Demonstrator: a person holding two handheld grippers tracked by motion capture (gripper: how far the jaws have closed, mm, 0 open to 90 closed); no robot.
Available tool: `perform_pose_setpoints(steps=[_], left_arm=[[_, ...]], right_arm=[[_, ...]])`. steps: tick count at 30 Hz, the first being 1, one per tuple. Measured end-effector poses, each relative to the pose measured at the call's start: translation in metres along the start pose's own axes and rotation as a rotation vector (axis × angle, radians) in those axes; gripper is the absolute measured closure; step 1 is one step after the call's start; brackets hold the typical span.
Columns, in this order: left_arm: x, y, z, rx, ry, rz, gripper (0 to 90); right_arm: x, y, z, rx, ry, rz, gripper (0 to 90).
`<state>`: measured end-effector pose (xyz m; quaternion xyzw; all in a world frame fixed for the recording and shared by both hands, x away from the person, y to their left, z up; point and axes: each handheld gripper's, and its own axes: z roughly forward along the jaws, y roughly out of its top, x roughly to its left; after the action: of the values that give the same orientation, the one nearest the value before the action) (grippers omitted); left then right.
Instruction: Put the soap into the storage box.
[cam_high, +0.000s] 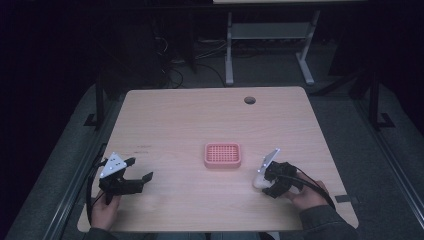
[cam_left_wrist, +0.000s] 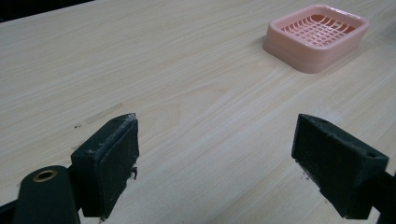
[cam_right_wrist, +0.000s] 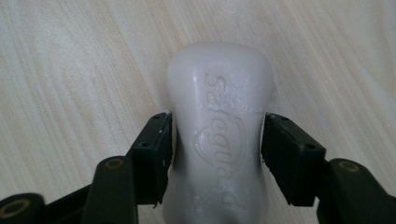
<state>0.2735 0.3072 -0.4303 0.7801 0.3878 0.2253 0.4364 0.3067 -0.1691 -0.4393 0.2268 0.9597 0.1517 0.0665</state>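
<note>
At the near edge of the table, the right hand holds the right gripper low, at about 5 o'clock; its jaws press both sides of a white soap bar. At 7 o'clock the left hand holds the left gripper with jaws wide apart, grasping nothing. Farther, near the centre, the pink soap dish stands empty.

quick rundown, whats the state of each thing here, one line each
soap bar: white, lying on the table, clamped at its waist
pink soap dish: empty, flat on the table, untouched
left gripper: fingers wide open, nothing between them
right gripper: shut on the soap bar
table: bare light wood, cable hole at the far edge
</note>
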Motion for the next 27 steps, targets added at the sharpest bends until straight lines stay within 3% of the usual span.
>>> perform_pose_setpoints(steps=[11, 21, 27], left_arm=[[0.0000, -0.0002, 0.0006, 0.000, -0.001, 0.001, 14.5], [0.0016, -0.0003, -0.0016, -0.008, 0.003, -0.004, 14.6], [0.0021, -0.0001, -0.0026, -0.021, 0.011, -0.011, 14.5]], right_arm=[[-0.0027, 0.0013, 0.0033, 0.024, 0.028, -0.002, 47.5], [0.0003, 0.0011, 0.0026, 0.021, 0.003, -0.042, 48.6], [0.0019, 0.0061, 0.0010, 0.009, 0.019, -0.071, 48.9]])
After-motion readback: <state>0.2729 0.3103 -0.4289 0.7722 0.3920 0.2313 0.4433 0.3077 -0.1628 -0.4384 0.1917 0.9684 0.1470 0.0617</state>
